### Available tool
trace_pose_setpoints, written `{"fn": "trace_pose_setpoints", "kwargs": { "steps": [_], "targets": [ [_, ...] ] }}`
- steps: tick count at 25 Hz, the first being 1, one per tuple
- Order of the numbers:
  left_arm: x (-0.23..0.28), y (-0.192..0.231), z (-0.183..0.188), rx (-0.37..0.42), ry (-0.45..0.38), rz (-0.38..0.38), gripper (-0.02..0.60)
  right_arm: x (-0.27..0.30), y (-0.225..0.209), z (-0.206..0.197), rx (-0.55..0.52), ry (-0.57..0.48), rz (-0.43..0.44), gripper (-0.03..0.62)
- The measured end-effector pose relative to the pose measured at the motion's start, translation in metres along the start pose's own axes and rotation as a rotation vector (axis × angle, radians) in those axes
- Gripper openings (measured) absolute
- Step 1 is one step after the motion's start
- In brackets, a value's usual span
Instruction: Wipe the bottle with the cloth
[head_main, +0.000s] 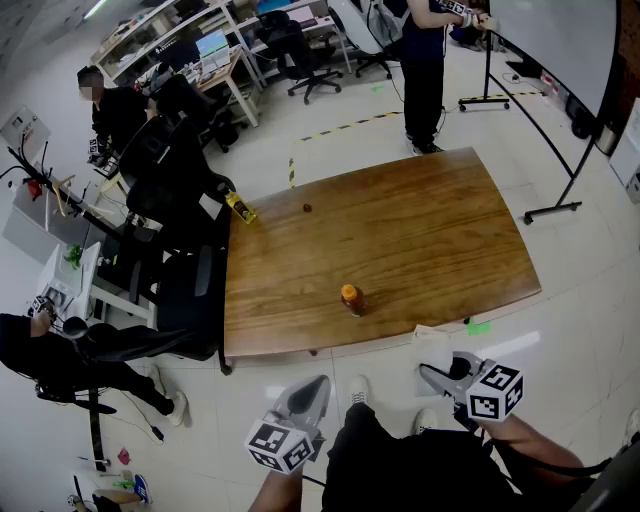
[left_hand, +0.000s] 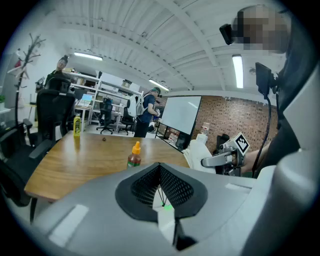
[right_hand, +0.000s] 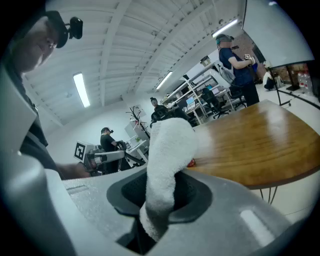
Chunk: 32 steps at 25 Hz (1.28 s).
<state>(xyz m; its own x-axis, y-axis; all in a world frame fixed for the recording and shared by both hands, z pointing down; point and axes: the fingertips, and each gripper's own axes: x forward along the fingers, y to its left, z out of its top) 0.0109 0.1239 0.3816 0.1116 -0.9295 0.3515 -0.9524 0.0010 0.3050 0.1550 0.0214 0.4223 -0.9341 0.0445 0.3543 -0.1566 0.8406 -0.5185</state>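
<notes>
A small sauce bottle (head_main: 350, 298) with an orange cap stands upright near the front edge of the wooden table (head_main: 430, 230); it also shows in the left gripper view (left_hand: 134, 156). Both grippers hang below the table's front edge, short of it. My left gripper (head_main: 309, 394) is shut with nothing in it, its mesh pads (left_hand: 150, 185) meeting. My right gripper (head_main: 437, 377) is shut on a white cloth (right_hand: 167, 160), which stands up out of the jaws; the cloth (head_main: 432, 334) reaches the table's edge to the right of the bottle.
A yellow bottle (head_main: 240, 208) lies at the table's far left corner and a small dark object (head_main: 307, 208) sits near the far edge. Black office chairs (head_main: 170, 190) crowd the left side. A person (head_main: 423, 70) stands beyond the table, beside a whiteboard stand (head_main: 552, 211).
</notes>
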Motion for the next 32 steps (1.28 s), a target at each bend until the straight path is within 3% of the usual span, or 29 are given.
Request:
{"fn": "trace_pose_setpoints", "kwargs": {
  "steps": [4,9,13,21,29,32],
  "targets": [
    [0.025,0.039,0.016,0.080,0.003,-0.078,0.009,0.036,-0.008,0.028,0.009,-0.023,-0.032,0.074],
    [0.055,0.082,0.036,0.246,0.040,-0.192,0.011,0.080,-0.008,0.066,-0.024,-0.057,-0.071,0.074],
    [0.070,0.097,0.042,0.331,0.030,-0.305,0.036,0.097,-0.007,0.076,-0.029,-0.076,-0.151,0.074],
    [0.098,0.112,0.045,0.306,0.064,-0.463,0.090,0.106,-0.007,0.087,0.031,-0.125,-0.259,0.074],
    [0.151,0.103,0.028,0.341,0.110,-0.517,0.201,0.126,-0.037,0.087,0.133,-0.194,-0.175,0.074],
    [0.165,0.094,0.019,0.392,0.136,-0.545,0.230,0.137,-0.045,0.083,0.199,-0.212,-0.118,0.074]
  ]
}}
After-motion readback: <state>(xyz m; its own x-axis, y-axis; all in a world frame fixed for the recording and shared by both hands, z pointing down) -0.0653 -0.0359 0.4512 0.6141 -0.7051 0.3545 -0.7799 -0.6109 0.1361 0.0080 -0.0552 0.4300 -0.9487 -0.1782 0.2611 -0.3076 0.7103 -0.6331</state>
